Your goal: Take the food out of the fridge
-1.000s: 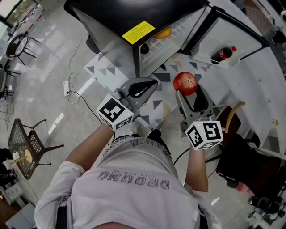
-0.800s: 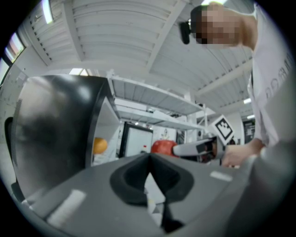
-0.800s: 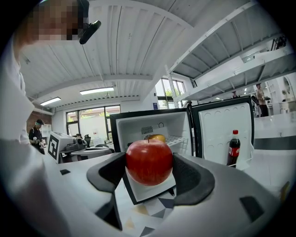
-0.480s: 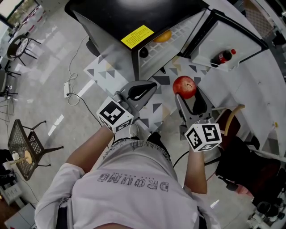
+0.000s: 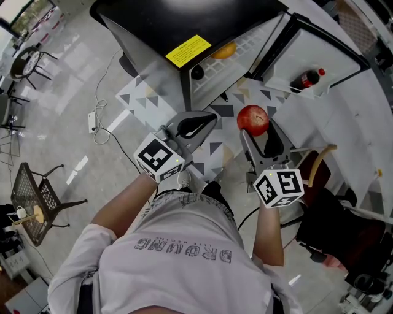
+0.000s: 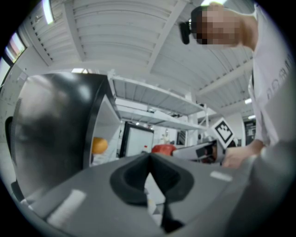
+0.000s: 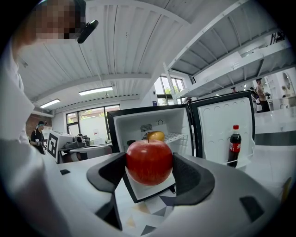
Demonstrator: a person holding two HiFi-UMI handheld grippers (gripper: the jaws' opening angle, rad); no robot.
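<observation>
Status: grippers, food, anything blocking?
Right gripper shut on round red apple, outside open black fridge. Left gripper shut, empty. Round orange fruit inside; path clear.

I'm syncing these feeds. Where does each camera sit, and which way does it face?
Head view: on the person's head, looking steeply down at the open fridge; shirt, forearms, left gripper, right gripper show.
Left gripper view: on that gripper, along its shut jaws toward the fridge; shirt at right.
Right gripper view: on that gripper, facing the fridge past its clamped apple; shirt at left.
Shared: all show the apple.
</observation>
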